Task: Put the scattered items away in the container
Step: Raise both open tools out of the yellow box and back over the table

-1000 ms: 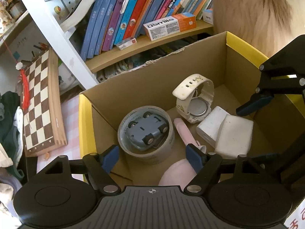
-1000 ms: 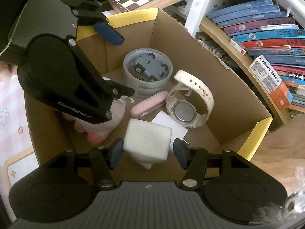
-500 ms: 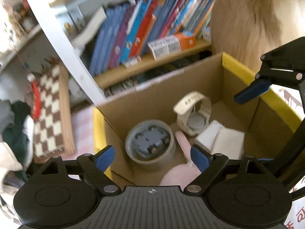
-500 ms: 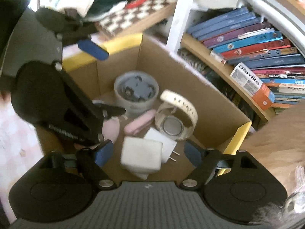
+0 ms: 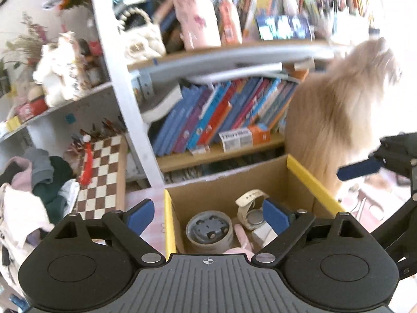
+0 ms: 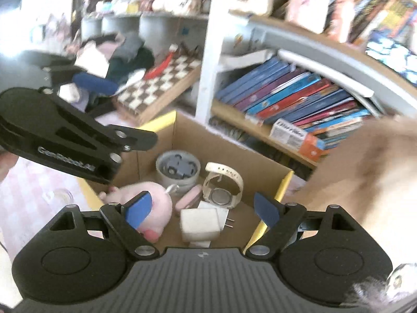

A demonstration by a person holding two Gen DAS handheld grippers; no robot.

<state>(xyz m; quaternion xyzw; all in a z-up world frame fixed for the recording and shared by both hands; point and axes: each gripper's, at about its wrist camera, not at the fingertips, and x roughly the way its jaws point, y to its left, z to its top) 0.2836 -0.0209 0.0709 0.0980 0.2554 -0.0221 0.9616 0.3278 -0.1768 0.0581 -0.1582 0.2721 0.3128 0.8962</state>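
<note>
A cardboard box with yellow rim tape (image 5: 307, 177) (image 6: 282, 185) stands on the floor by the bookshelf. Inside lie a tape roll with a grey toy car in it (image 5: 209, 230) (image 6: 178, 168), a cream watch (image 5: 251, 210) (image 6: 224, 185), a white charger (image 6: 199, 224), a pink case (image 6: 189, 200) and a pink plush (image 6: 153, 208). My left gripper (image 5: 208, 215) is open and empty, well above the box. My right gripper (image 6: 202, 208) is open and empty, also above it.
A bookshelf with books (image 5: 221, 120) (image 6: 286, 99) stands behind the box. A chessboard (image 5: 100, 172) (image 6: 161, 83) leans at the left beside a pile of clothes (image 5: 31, 182). A furry animal (image 5: 338, 109) sits to the right of the box.
Both grippers have lifted up and away from the box, jaws wider open. The white charger now lies released in the box. The view has tilted up to the shelves.
</note>
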